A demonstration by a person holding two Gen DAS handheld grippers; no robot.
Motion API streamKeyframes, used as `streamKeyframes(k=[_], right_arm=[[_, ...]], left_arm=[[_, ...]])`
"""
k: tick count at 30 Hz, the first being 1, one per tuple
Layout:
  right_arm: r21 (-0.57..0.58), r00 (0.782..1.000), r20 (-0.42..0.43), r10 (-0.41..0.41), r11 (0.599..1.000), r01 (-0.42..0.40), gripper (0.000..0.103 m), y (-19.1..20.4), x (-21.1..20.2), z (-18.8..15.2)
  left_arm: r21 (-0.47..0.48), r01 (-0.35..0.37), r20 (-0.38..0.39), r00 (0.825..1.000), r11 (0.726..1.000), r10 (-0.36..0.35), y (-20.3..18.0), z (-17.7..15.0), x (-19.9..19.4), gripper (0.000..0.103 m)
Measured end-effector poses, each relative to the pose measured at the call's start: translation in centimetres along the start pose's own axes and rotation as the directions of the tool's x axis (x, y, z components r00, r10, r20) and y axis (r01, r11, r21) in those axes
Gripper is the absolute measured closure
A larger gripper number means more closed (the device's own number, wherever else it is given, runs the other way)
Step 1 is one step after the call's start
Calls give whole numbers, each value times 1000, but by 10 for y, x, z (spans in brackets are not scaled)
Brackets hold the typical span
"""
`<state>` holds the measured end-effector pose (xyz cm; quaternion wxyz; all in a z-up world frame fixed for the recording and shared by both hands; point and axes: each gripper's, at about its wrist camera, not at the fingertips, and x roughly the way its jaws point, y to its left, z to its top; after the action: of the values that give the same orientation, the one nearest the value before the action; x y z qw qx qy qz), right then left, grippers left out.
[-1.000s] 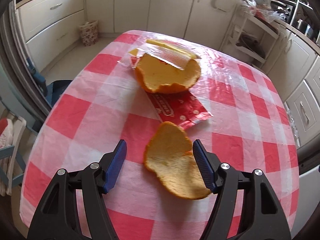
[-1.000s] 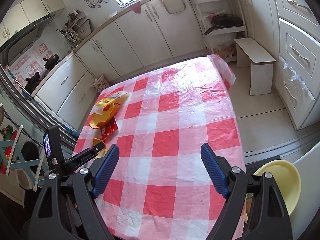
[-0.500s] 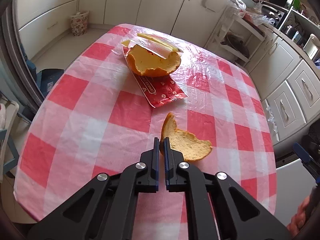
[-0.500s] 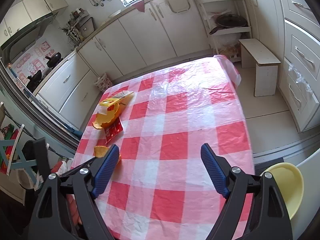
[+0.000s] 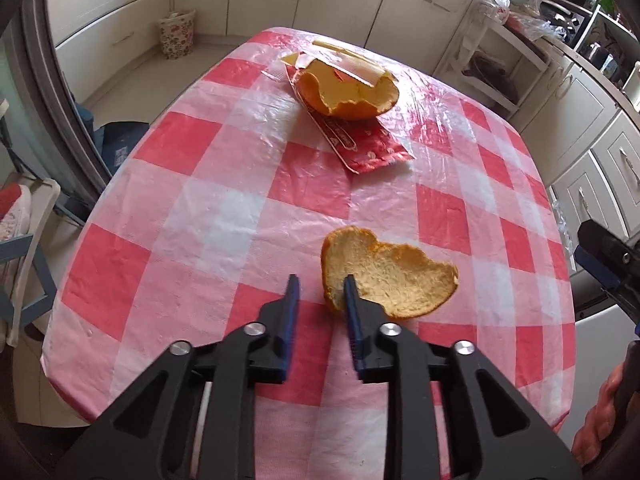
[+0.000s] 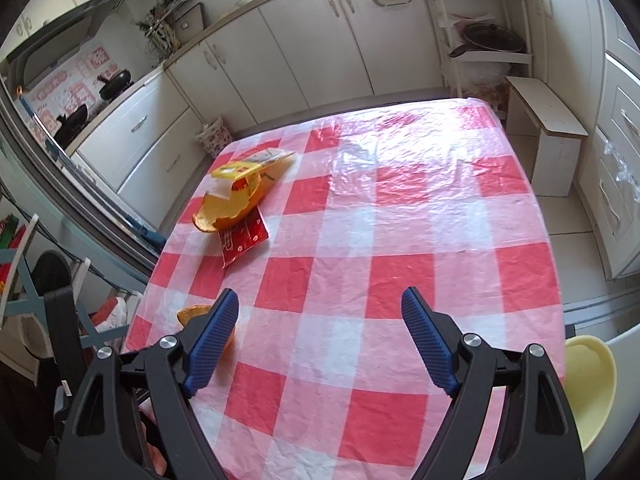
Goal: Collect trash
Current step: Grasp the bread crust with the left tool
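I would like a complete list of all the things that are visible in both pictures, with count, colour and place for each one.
small orange peel: 1, orange, near table edge, beside the left gripper's right finger
large orange peel: 1, orange, far side of table, cup-shaped, on the red wrapper
red wrapper: 1, red, flat under the large peel
yellow wrapper: 1, yellow, lying over the large peel
tablecloth: 1, red and white check, covers the table
flowered basket: 1, white with red flowers, on floor by cabinets
yellow bowl: 1, pale yellow, right of the table
left gripper: 1, black with blue pads, partly open
right gripper: 1, black with blue pads, wide open
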<state>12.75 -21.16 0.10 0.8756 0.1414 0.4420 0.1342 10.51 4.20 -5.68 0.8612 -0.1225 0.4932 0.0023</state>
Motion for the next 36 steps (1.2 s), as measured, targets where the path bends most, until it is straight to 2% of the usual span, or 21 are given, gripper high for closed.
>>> streamKeyframes(k=[4,6,8,10,12,16,20,23,25,29,31,33,36], right_arm=[[-20,1000,-20,-4,1000,3,23,8,14,2],[-30,1000,-29,-7,1000,6,23,13,22,4],[-38,999,-36,-8,999,7,23,17,30,6],[-46,999,-42,-9,999,7,23,21,39,11],[-56,999,-45,-14,998,11,23,27,50,17],[-93,998,-60,-30,995,25,23,42,84,33],[-131,994,-108,-16,991,2,22,60,120,42],[-210,990,-140,-3,977,-27,14,81,139,42],[-277,988,-150,-35,961,-8,13,93,148,39],[-347,990,-116,-78,937,34,12,102,155,36],[-381,990,-89,-105,922,64,18,104,155,32],[-412,992,-70,-106,909,68,45,110,155,30],[-423,992,-64,-113,903,76,67,112,150,30]], left_arm=[[-3,7,20,1000,1000,-7,0,3,2,67],[13,11,34,999,1000,-12,-3,4,4,68],[28,29,23,999,999,-30,-5,6,5,90],[33,62,3,998,998,-62,-8,6,3,97],[44,60,-5,998,997,-60,-9,6,-4,98],[32,30,-1,1000,999,-30,-4,5,-18,98],[-27,35,-55,998,999,-37,8,2,-7,98],[-41,38,-66,997,998,-41,14,1,-5,97],[-47,37,-68,997,998,-40,16,0,-5,97],[-50,38,-69,997,998,-41,18,-1,-5,97],[-48,36,-68,997,998,-39,18,0,-5,97],[-51,37,-68,997,998,-40,20,0,-5,97],[-50,32,-65,997,998,-35,19,-1,-5,97]])
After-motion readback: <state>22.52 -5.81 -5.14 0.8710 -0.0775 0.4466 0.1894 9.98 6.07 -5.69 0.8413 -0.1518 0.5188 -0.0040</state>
